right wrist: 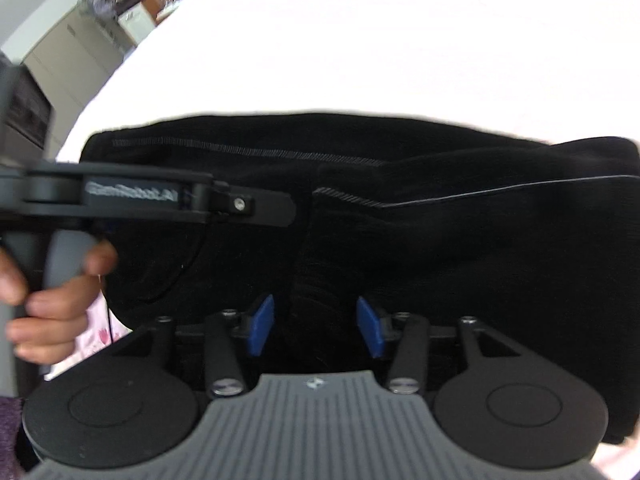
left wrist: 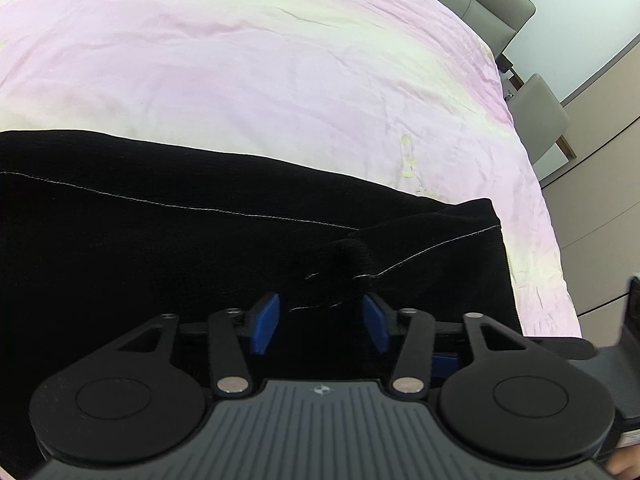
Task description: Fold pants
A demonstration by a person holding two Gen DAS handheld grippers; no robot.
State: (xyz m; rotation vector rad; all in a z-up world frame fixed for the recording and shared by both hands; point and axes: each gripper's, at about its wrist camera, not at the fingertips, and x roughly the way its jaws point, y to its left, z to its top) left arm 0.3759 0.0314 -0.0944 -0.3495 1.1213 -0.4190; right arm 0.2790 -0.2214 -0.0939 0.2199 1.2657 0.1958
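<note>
Black pants (left wrist: 160,240) lie flat on a pink bedspread (left wrist: 280,72), with a thin pale seam line running across them. My left gripper (left wrist: 322,322) hovers over the pants near their right end, blue pads (left wrist: 264,322) apart, nothing between them. In the right wrist view the pants (right wrist: 460,240) fill the middle. My right gripper (right wrist: 316,326) is open just above a bunched fold of black cloth. The left gripper also shows from the side in the right wrist view (right wrist: 280,206), held by a hand (right wrist: 56,280).
The bed edge runs down the right in the left wrist view, with a grey headboard (left wrist: 492,0) and a grey chair (left wrist: 542,116) beyond. Cabinets (right wrist: 72,48) stand at the upper left in the right wrist view.
</note>
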